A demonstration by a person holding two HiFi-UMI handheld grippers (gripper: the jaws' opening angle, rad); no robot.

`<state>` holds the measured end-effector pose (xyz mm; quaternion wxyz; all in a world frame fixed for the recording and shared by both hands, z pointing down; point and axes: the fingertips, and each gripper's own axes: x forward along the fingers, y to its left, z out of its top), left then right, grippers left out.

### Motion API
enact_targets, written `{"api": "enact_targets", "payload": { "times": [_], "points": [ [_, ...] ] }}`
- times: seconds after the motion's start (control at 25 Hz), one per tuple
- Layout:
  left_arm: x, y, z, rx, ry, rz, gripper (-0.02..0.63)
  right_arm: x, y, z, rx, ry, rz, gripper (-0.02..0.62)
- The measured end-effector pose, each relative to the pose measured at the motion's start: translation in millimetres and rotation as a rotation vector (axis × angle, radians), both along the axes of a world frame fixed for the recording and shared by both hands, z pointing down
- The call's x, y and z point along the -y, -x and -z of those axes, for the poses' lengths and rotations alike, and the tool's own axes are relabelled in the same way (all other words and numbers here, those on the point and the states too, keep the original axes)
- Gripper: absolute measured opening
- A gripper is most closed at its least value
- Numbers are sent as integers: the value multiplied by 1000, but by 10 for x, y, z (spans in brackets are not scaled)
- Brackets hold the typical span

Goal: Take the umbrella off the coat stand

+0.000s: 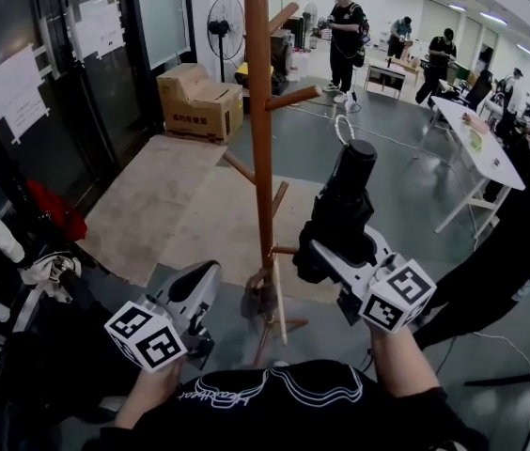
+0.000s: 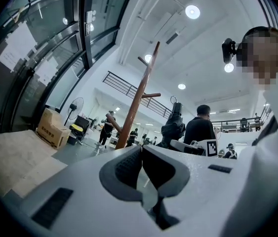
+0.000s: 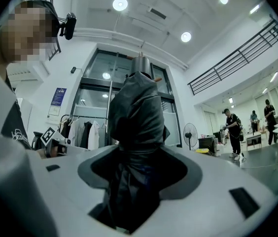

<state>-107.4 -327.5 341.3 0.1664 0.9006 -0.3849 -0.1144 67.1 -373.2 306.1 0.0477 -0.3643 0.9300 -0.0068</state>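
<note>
On the left, the left gripper (image 2: 141,151): closed all the way, pad against pad, nothing held. Just ahead of it and slightly right, the wooden coat stand (image 1: 260,111), upright, apart from both claws. Further right, the right gripper (image 3: 139,154): clamped partway shut on the folded black umbrella (image 3: 138,107), gripped around its bunched fabric, sticking out well past the fingertips. Off the pegs, beside the pole. Beyond that claw, to its right, a white table (image 1: 491,163).
</note>
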Motion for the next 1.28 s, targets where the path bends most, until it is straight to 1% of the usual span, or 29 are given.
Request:
{"api": "enact_targets", "payload": {
  "times": [0.28, 0.68, 1.04, 1.28],
  "points": [
    [-187, -156, -130, 4, 12, -50, 6, -382, 50, -302, -4, 49, 15, 250],
    [-364, -201, -244, -8, 37, -77, 6, -759, 202, -653, -6, 129, 48, 250],
    [-360, -240, -264, -2, 53, -80, 6, -794, 195, -716, 0, 150, 58, 250],
    [-340, -250, -243, 2, 45, -83, 6, -769, 205, -711, 0, 147, 64, 250]
  ]
}}
